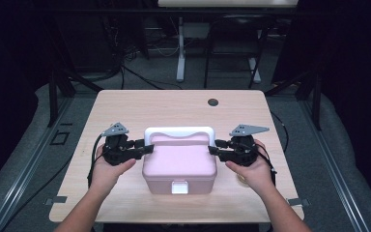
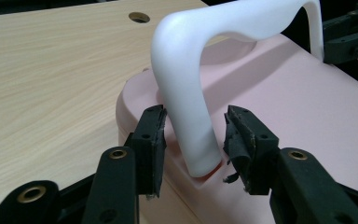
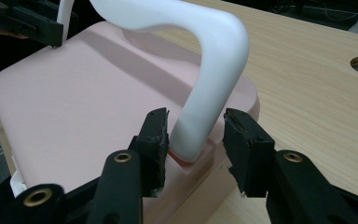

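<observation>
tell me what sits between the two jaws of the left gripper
The left leg of the white handle of the pink box stands between the open jaws of the left gripper, in the left gripper view.

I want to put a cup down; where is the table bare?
Bare wood lies behind the pink box, up to the cable hole, and along the table side edges. It is crowded at the box's ends, where both tongs straddle the white handle.

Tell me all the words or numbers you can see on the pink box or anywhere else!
There are none to read. The pink box has a plain lid, its white handle is bare, and the white latch on its front shows no writing. The wooden table and the two grippers, left and right, carry no label that can be made out either.
</observation>
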{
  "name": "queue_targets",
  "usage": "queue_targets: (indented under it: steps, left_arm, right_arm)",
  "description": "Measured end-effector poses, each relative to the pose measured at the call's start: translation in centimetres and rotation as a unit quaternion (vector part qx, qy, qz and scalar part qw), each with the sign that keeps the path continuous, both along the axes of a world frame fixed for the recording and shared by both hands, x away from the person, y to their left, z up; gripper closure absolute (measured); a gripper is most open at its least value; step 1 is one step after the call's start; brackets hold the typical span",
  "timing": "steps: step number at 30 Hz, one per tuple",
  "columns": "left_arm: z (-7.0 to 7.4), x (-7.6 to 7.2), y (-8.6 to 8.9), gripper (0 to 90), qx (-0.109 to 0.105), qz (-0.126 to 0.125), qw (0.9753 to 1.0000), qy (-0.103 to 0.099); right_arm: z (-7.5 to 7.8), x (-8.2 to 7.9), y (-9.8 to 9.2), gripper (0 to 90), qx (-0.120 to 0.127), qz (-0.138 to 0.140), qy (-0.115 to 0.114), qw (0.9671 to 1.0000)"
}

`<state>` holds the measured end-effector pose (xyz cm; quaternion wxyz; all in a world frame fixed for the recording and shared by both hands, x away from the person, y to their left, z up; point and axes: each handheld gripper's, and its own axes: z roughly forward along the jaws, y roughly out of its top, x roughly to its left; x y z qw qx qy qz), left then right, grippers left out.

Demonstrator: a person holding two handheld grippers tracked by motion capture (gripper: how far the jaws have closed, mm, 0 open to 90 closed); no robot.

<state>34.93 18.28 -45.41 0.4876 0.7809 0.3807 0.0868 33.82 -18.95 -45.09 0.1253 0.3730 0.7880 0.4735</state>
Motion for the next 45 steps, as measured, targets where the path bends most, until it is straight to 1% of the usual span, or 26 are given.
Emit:
queue_targets:
  steps: [1, 3, 5, 8, 9, 11, 13, 14, 17, 18, 19, 23, 28, 34, 35, 40, 43, 45]
  left_arm:
    - [0.0, 0.0, 0.0, 60.2, -0.002, -0.001, 1.0, 0.0]
    - [0.1, -0.1, 0.0, 62.4, 0.003, 0.002, 1.0, -0.002]
    - [0.1, -0.1, 0.1, 64.1, 0.006, 0.002, 1.0, -0.004]
    - [0.2, -0.3, 0.1, 67.2, 0.007, 0.0, 0.9999, -0.008]
    - [0.2, -0.3, 0.0, 67.7, 0.008, 0.002, 0.9999, -0.013]
    - [0.2, -0.4, 0.0, 69.0, 0.013, -0.001, 0.9998, -0.014]
    - [0.2, -0.5, -0.1, 70.3, 0.009, 0.0, 0.9999, -0.014]
    - [0.3, -0.5, 0.0, 70.7, 0.012, -0.003, 0.9998, -0.015]
    - [0.3, -0.7, -0.1, 72.1, 0.012, -0.001, 0.9997, -0.019]
    - [0.4, -0.8, 0.0, 72.5, 0.017, -0.002, 0.9997, -0.019]
    - [0.4, -0.9, -0.1, 73.0, 0.015, -0.002, 0.9997, -0.021]
    - [0.5, -1.2, -0.1, 73.6, 0.026, -0.003, 0.9993, -0.025]
    - [0.5, -1.4, 0.1, 73.7, 0.022, -0.004, 0.9994, -0.025]
    - [0.5, -1.8, 0.5, 73.7, 0.025, -0.007, 0.9993, -0.025]
    - [0.5, -1.8, 0.5, 73.7, 0.022, -0.006, 0.9994, -0.026]
    - [0.5, -1.8, 0.5, 73.6, 0.027, -0.008, 0.9993, -0.024]
    - [0.4, -1.7, 0.6, 73.5, 0.02, -0.008, 0.9995, -0.024]
    - [0.4, -1.7, 0.6, 73.4, 0.021, -0.007, 0.9995, -0.025]
  right_arm:
    - [0.0, 0.0, 0.0, 60.3, 0.001, 0.001, 0.0, 1.0]
    - [0.0, 0.0, 0.1, 60.7, 0.006, 0.005, -0.005, 1.0]
    - [0.1, -0.2, 0.2, 61.6, -0.001, 0.004, -0.008, 1.0]
    - [0.1, -0.4, 0.2, 66.2, -0.005, 0.003, -0.014, 0.9999]
    - [0.1, -0.6, 0.2, 68.0, -0.007, 0.002, -0.016, 0.9998]
    - [0.2, -0.9, 0.3, 69.8, -0.01, 0.001, -0.025, 0.9996]
    - [0.1, -1.0, 0.2, 71.4, -0.009, 0.002, -0.029, 0.9995]
    - [0.0, -1.1, 0.2, 71.7, -0.006, 0.002, -0.029, 0.9996]
    - [0.0, -1.2, 0.2, 72.8, -0.001, 0.002, -0.027, 0.9996]
    - [0.0, -1.3, 0.2, 73.1, 0.0, 0.002, -0.028, 0.9996]
    - [0.0, -1.3, 0.2, 73.5, 0.0, 0.003, -0.028, 0.9996]
    - [0.1, -1.6, 0.2, 73.9, -0.004, 0.005, -0.032, 0.9995]
    - [0.0, -1.8, 0.3, 74.0, 0.0, 0.007, -0.03, 0.9995]
    - [0.1, -2.1, 0.5, 74.1, 0.005, 0.013, -0.023, 0.9996]
    - [0.1, -2.2, 0.6, 74.1, 0.004, 0.014, -0.022, 0.9996]
    - [0.1, -2.2, 0.6, 74.1, 0.003, 0.013, -0.022, 0.9997]
    - [0.1, -2.1, 0.6, 74.1, 0.005, 0.012, -0.02, 0.9997]
    - [0.1, -2.1, 0.6, 74.0, 0.004, 0.012, -0.019, 0.9997]
